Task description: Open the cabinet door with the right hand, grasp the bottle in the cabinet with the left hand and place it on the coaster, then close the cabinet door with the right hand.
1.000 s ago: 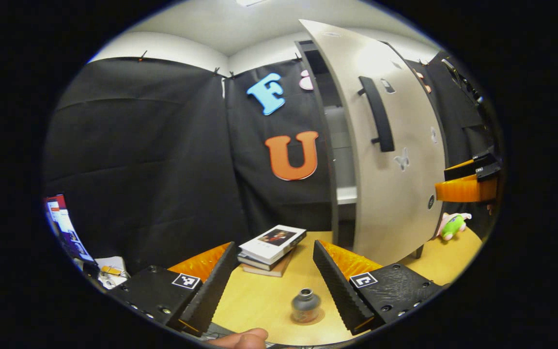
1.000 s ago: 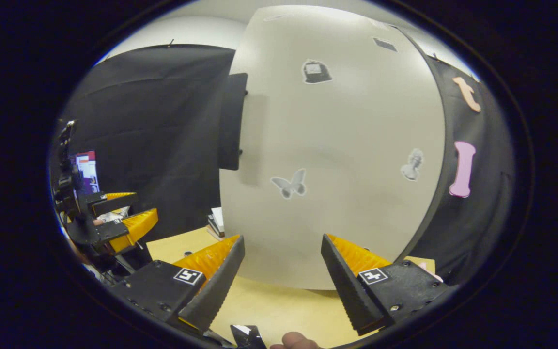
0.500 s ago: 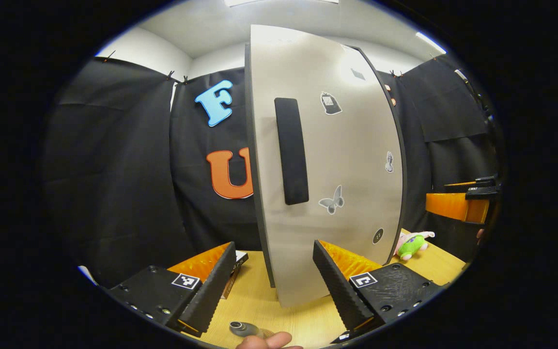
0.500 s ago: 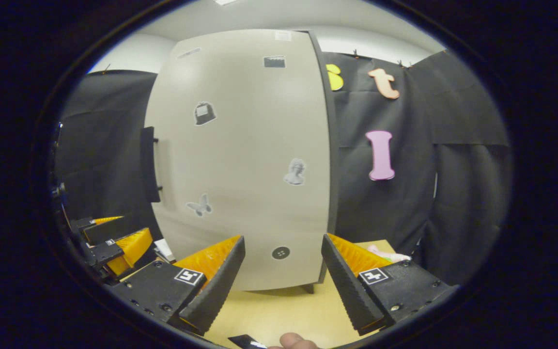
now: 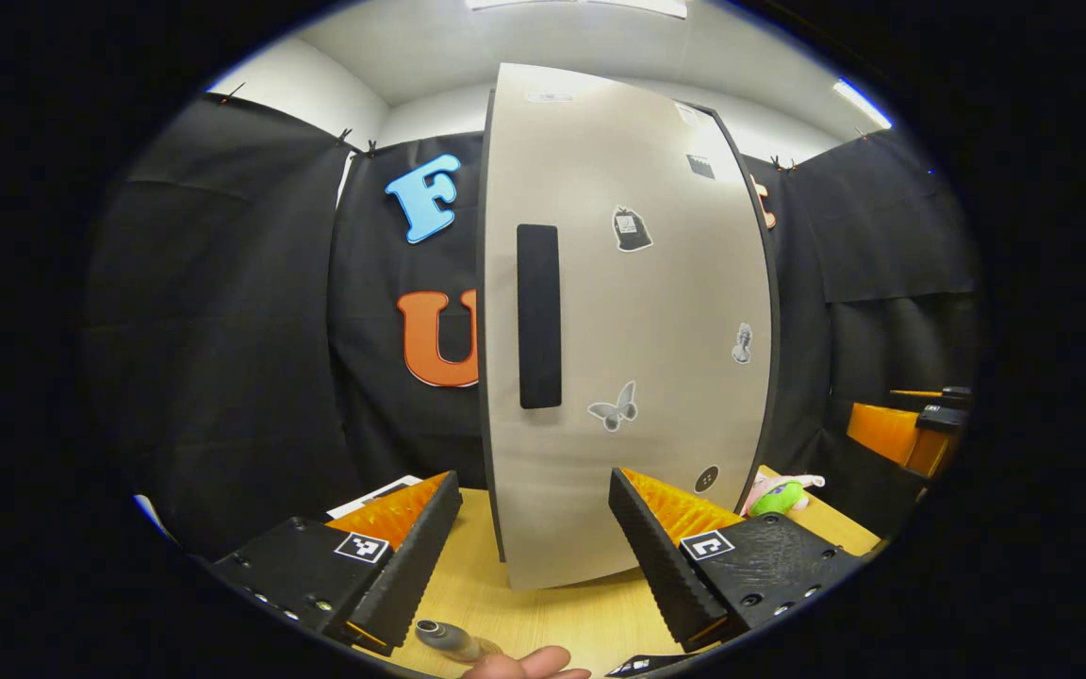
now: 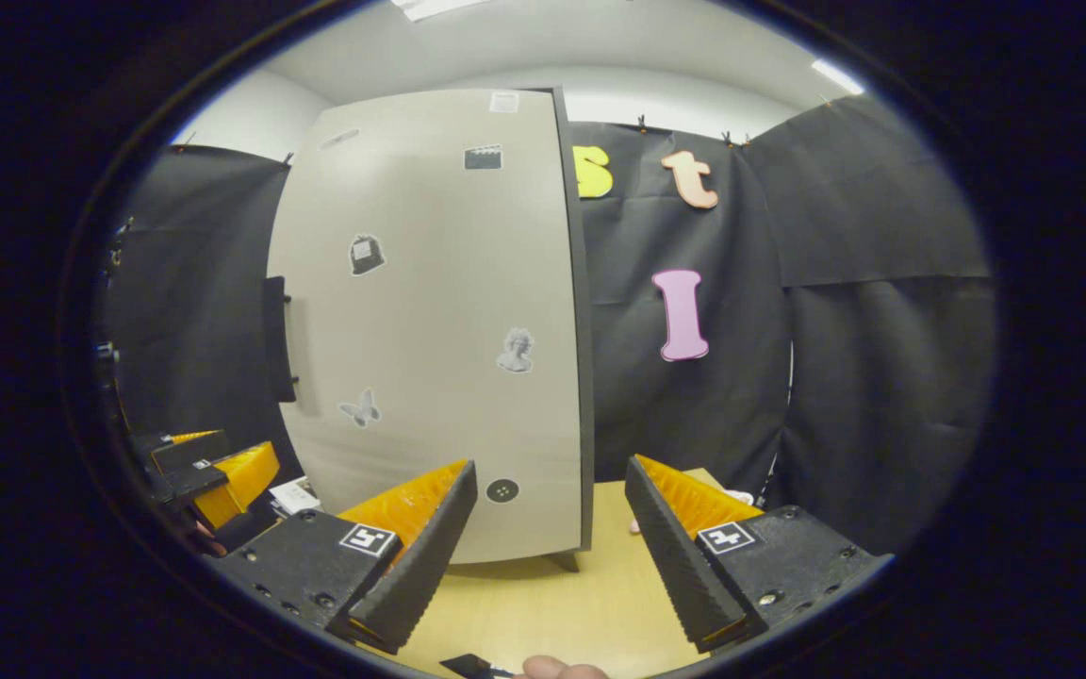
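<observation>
Both tongs, left (image 5: 535, 552) and right (image 6: 551, 552), gaping wide, gripping nothing. Bottle (image 5: 447, 637) low on counter (image 5: 562, 618), mouth toward camera, apparently upright. Cabinet door (image 5: 623, 321) closed.

bottle (image 5: 449, 638) — cut off at bottom edge

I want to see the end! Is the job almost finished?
Nearly. The cabinet door looks shut. The bottle is out on the table, though its coaster is hidden at the frame edge. Both the left gripper and right gripper are open, holding nothing. Little seems left.
</observation>
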`<act>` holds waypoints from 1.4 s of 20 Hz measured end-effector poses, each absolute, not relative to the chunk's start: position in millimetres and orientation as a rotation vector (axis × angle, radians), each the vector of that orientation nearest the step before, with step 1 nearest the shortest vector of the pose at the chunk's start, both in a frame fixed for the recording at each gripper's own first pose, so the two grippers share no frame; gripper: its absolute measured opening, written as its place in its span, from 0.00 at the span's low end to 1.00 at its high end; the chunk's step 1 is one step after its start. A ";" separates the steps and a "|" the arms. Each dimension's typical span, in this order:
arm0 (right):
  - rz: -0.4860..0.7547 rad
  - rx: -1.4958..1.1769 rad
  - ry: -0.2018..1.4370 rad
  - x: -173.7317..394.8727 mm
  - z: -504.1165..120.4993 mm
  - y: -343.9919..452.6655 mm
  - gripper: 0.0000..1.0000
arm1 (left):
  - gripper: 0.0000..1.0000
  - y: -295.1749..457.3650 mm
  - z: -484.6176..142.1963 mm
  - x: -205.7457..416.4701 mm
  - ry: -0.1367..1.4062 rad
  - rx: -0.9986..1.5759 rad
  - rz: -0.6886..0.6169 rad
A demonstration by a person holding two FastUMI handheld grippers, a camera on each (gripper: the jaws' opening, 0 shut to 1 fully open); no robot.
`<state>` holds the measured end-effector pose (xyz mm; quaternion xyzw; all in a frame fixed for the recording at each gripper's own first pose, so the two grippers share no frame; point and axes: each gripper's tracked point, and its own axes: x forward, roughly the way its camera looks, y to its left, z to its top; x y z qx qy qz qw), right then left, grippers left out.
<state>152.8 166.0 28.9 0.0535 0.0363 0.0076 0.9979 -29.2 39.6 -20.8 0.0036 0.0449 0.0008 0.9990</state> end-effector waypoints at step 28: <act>0.070 0.089 0.090 152.3 23.8 168.4 0.99 | 1.00 46.3 16.4 -29.8 -0.061 -0.004 0.031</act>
